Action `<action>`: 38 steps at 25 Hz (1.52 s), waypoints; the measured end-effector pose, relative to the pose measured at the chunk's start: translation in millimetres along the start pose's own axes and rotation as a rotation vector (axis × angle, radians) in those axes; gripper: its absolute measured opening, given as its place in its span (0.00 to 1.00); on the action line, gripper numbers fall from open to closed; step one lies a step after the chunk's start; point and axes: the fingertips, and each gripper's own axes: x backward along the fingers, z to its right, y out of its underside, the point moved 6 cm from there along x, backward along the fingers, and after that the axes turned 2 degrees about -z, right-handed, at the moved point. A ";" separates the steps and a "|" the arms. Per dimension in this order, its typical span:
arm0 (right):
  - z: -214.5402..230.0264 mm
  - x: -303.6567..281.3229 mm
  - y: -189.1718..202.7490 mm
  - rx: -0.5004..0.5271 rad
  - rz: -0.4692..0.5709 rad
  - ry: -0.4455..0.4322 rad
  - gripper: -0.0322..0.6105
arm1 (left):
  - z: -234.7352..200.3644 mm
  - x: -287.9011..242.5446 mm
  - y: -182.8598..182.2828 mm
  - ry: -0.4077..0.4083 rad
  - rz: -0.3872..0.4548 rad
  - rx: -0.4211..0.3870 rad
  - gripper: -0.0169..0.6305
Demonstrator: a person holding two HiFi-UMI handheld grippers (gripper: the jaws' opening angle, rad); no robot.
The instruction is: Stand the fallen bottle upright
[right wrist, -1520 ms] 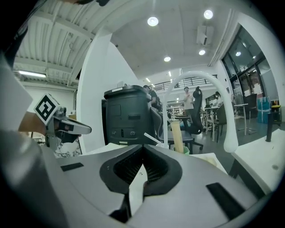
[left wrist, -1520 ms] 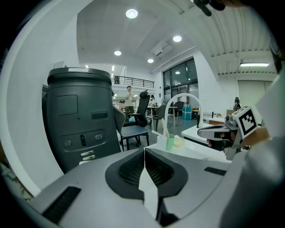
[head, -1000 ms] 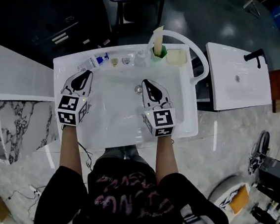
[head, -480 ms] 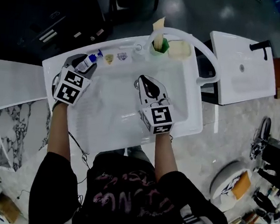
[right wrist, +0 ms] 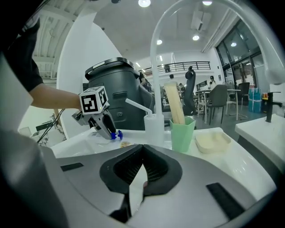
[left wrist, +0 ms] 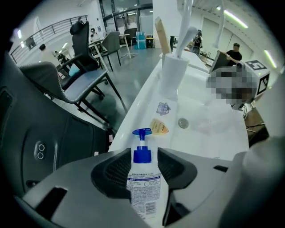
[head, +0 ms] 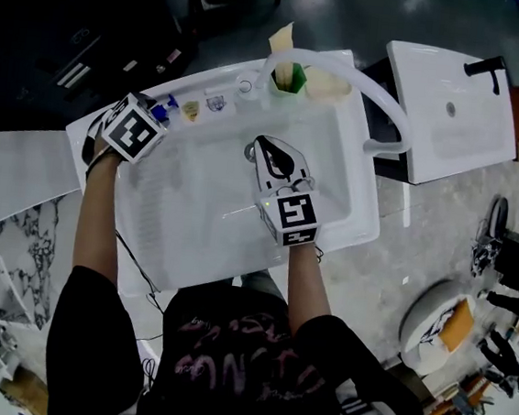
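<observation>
A small white bottle (left wrist: 143, 189) with a blue pump cap (head: 162, 111) lies on its side on the sink's back left rim (head: 93, 125). My left gripper (left wrist: 144, 156) points steeply down over it. Its jaws stand open on either side of the bottle's neck and shoulder, with a dark gap at the right pad. From the right gripper view, the left gripper (right wrist: 106, 130) sits at the blue cap (right wrist: 116, 135). My right gripper (head: 268, 148) hovers over the basin with its pads (right wrist: 133, 167) touching at the tips and nothing held.
Along the back rim stand a clear dispenser (head: 246, 87), a green cup (head: 290, 76) and a soap dish (head: 328, 85). A white arched faucet (head: 386, 100) curves over the right. A drain (head: 250, 152) lies ahead of the right gripper. A second sink (head: 454, 112) stands further right.
My left gripper has travelled from the basin's left side to the back left rim, rolled and tipped down over the bottle. The right gripper has sunk slightly.
</observation>
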 end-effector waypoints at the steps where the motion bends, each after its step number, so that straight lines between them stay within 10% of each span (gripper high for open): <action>1: 1.0 -0.4 0.7 0.002 -0.003 0.003 0.07 | -0.9 -3.0 -0.8 0.008 -0.018 -0.006 0.32; 14: 3.6 -4.7 3.2 0.013 -0.031 0.012 0.07 | -1.1 -12.7 -0.7 0.064 -0.054 -0.032 0.24; 38: -32.7 18.4 -27.2 0.134 0.008 -0.060 0.07 | -5.3 99.0 28.5 -0.089 0.493 0.197 0.23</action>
